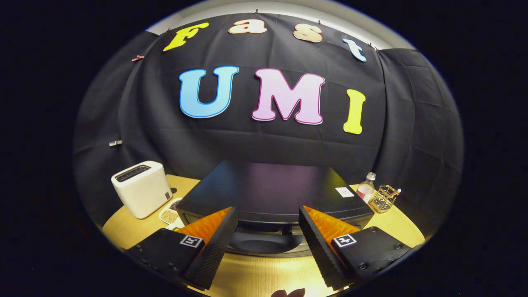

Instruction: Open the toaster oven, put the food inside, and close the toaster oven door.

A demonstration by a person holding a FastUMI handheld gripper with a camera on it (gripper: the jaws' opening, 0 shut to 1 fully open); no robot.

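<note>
In the gripper view my tongs (268,222) sit in the lower middle of the frame, spread wide apart with nothing between the two fingers (214,243). Each finger carries a small square marker tag on its upper face.

Just ahead of the fingertips, in the centre of the frame, I see the toaster oven (272,189), a dark box with a glossy flat top that catches a faint purple sheen. A small white sticker (345,192) lies on its top toward the right corner. Its front edge shows between my fingers, with a dark curved part (264,243) there that looks like the door handle; the fingers are near it but I cannot tell whether they touch. The door looks shut, as far as I can judge from this angle.

At centre left stands a white slot toaster (142,187), upright on the light wooden worktop (255,276), just left of the oven. Between the two, low against the oven's left corner, rests a small dish (169,215) holding something pale brown and grainy, which may be the food.

At centre right, beside the oven's right corner, a clear bottle (366,187) with pinkish contents stands upright, and next to it is a gold wire basket (383,199).
</note>
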